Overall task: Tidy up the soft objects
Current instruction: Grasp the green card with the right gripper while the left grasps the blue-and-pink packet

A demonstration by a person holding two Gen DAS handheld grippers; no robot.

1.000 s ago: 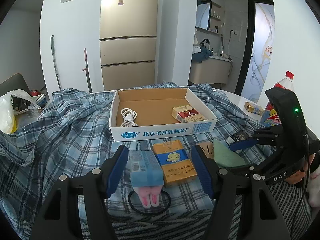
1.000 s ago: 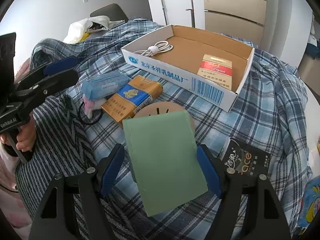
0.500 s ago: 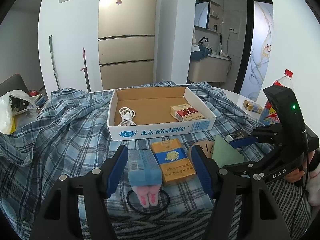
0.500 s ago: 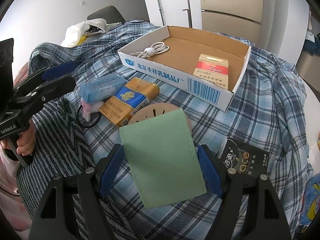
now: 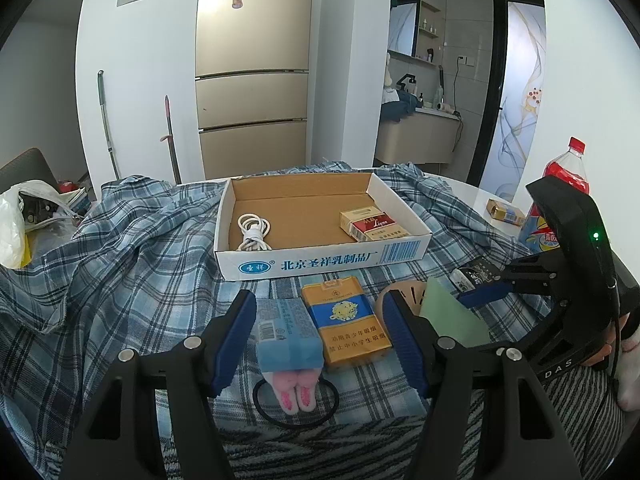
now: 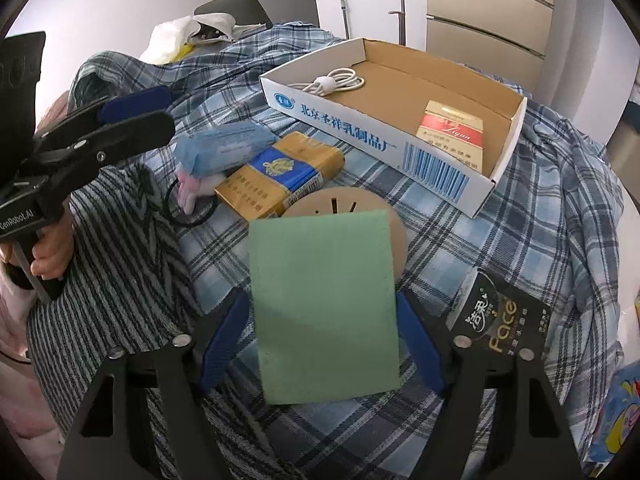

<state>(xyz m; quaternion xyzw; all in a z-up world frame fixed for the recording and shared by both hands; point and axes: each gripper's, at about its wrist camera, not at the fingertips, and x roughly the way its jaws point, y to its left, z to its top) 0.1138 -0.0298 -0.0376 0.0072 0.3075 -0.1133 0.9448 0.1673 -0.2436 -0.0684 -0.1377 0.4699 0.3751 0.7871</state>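
Two grippers up: right gripper (image 6: 322, 344) clamped on flat green sponge sheet (image 6: 324, 304), above plaid-covered table's near edge; left gripper (image 5: 320, 336) open, empty. Carry level to shallow cardboard tray (image 6: 496, 168); release low over bare floor.

Round tan disc (image 6: 346, 204) mostly hidden beneath green sponge (image 6: 324, 304).

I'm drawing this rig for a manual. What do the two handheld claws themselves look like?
Both match: black angular frames with silver screw heads and ribbed blue pads lining the two fingers. The left claw carries white lettering on its handle in the right wrist view, partly cut off. The right claw has a bulky black housing with a small green light and white letters "DAS". Bare hands grip the handles; no cables are clearly visible.
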